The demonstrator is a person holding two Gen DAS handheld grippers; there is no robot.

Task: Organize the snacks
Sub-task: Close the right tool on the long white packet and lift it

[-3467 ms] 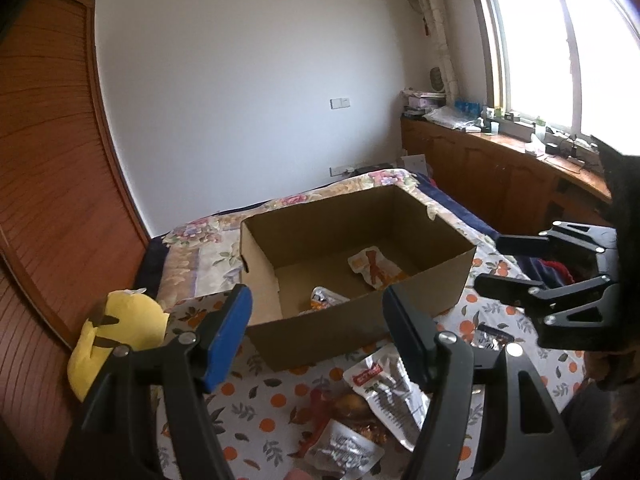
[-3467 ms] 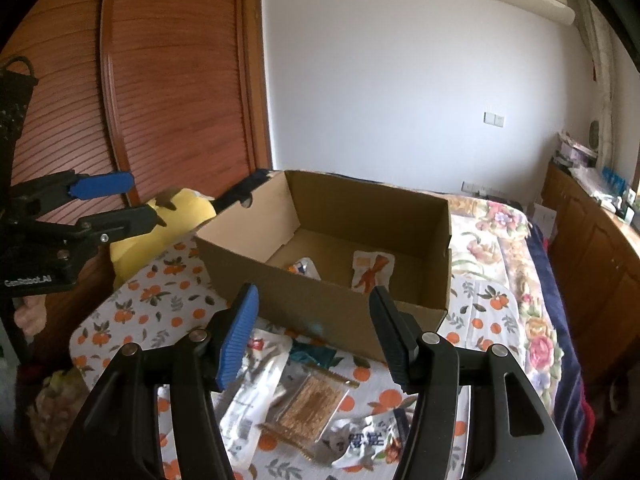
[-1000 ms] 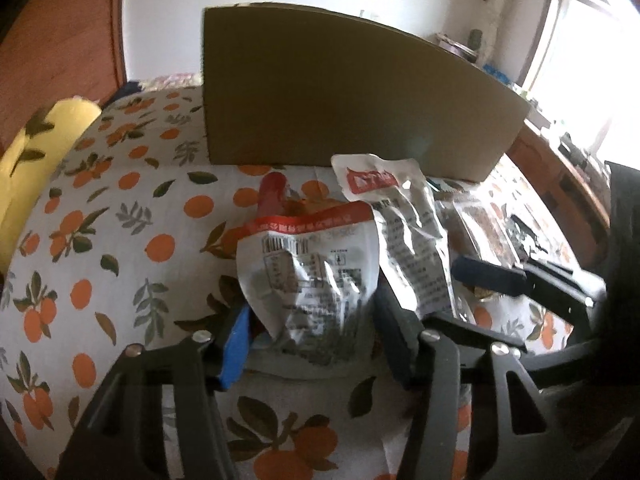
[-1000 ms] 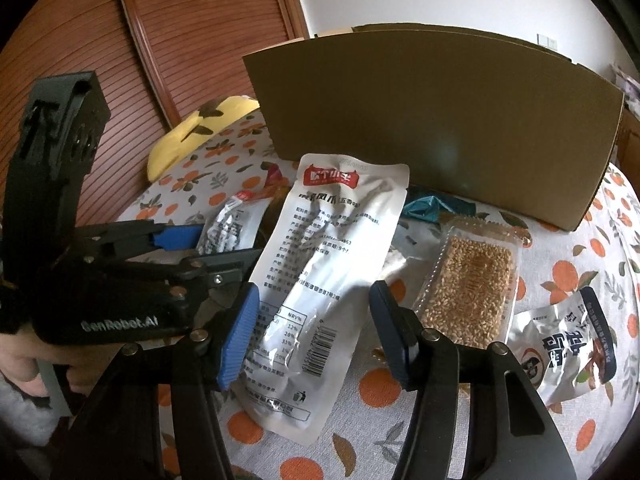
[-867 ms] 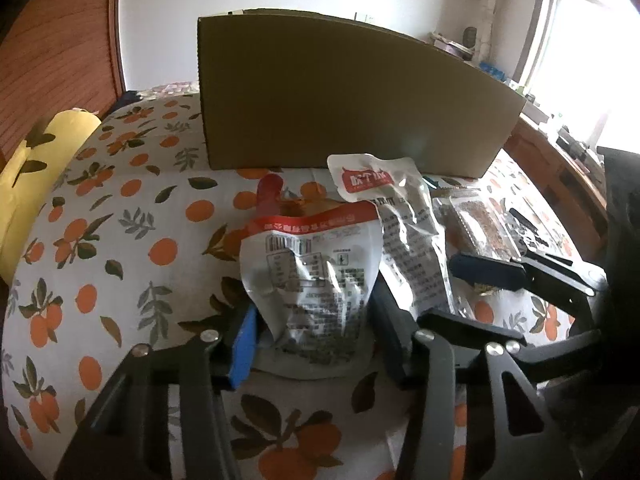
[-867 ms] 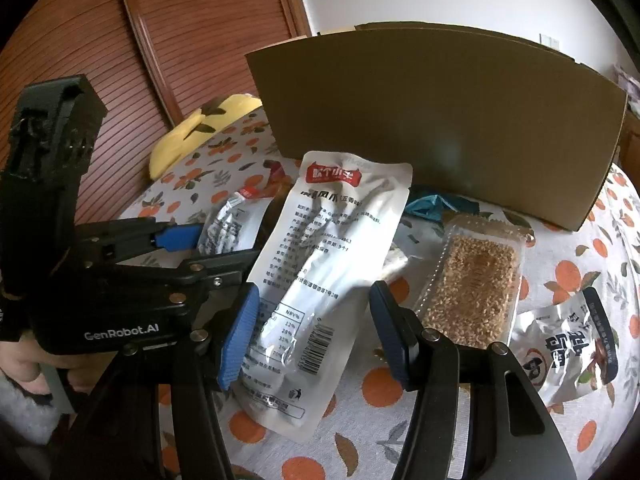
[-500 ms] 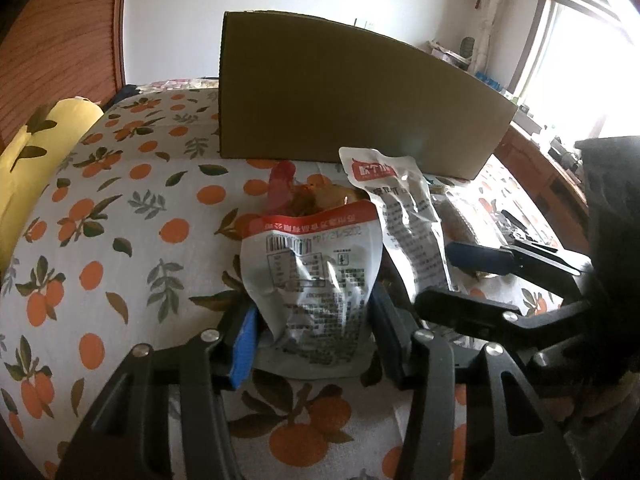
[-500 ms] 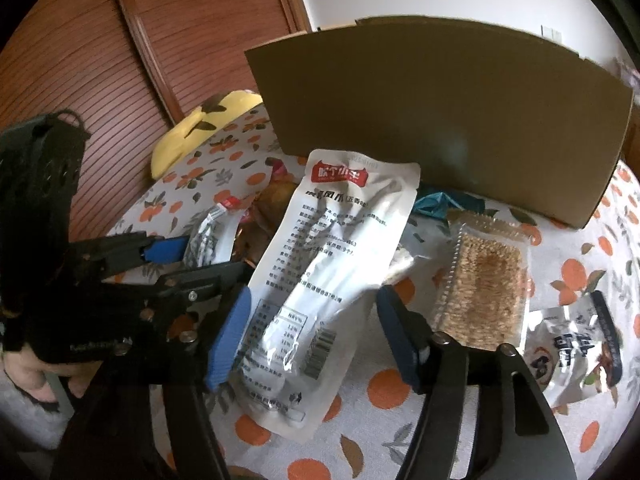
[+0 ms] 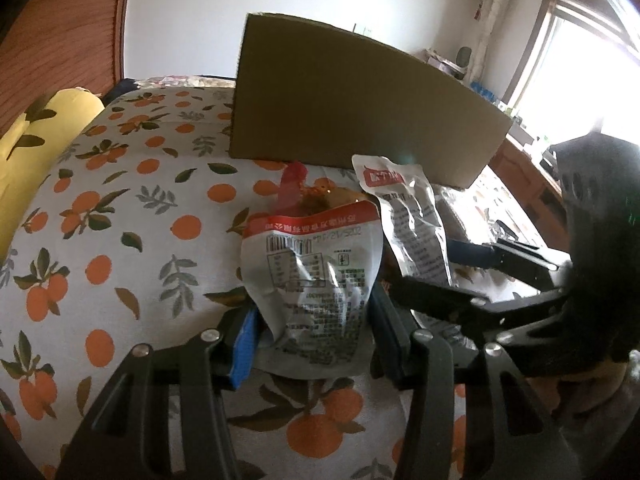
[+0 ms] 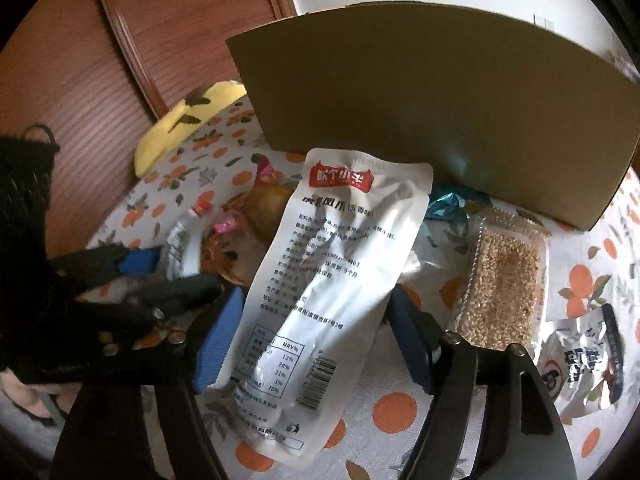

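Both grippers at pouches, box unfilled.
My left gripper [image 9: 312, 332] clamps the silver pouch [image 9: 312, 276]; my right gripper [image 10: 316, 340], jaws opening, straddles the white pouch [image 10: 320, 280]; slick film may slip.

We see the cardboard box [image 10: 420, 108] standing toward the far edge of the cloth-covered table [image 9: 100, 240]. Before it lies the long packet [image 10: 332, 280], with the grain bar packet [image 10: 500, 276] to its right and the short pouch [image 9: 312, 280] to its left, nearer the table's left edge.
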